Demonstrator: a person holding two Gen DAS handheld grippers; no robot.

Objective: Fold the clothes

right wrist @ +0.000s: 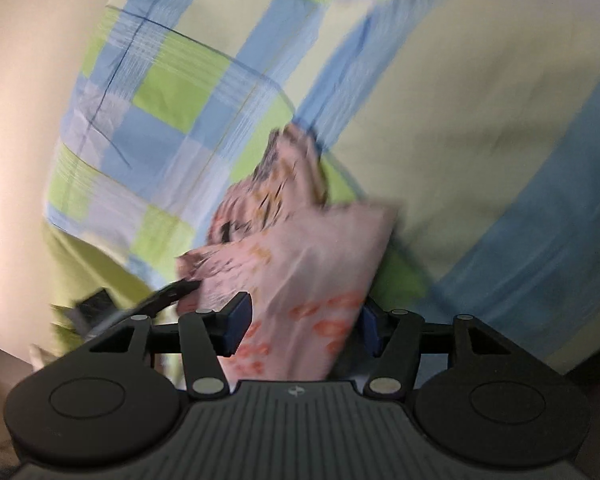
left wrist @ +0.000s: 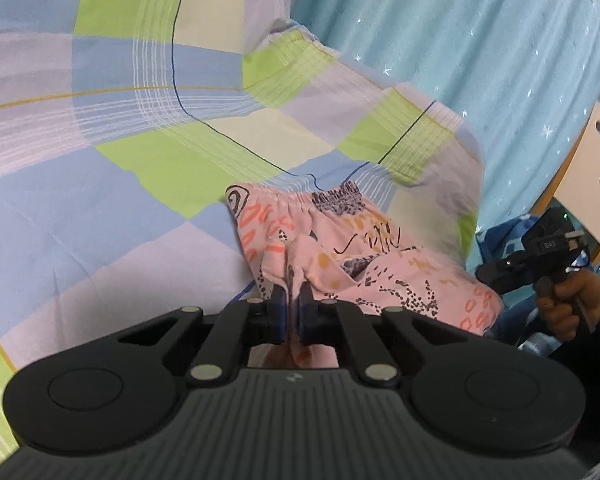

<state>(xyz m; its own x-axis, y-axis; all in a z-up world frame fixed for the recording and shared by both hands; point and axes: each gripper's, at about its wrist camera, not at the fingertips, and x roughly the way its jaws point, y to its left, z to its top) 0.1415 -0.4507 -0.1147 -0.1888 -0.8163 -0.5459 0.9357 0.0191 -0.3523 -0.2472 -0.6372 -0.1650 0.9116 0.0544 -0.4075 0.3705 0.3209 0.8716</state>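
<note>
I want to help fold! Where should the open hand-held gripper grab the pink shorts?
Probably the free corner of the pink shorts lying between the right hand-held gripper fingers, coming in from the edge. The left hand-held gripper already pinches a bunched fold, so a flat corner opposite would let the cloth stretch out.

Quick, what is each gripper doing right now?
Left gripper: shut on the pink shorts.
Right gripper: open, shorts between its fingers.
</note>
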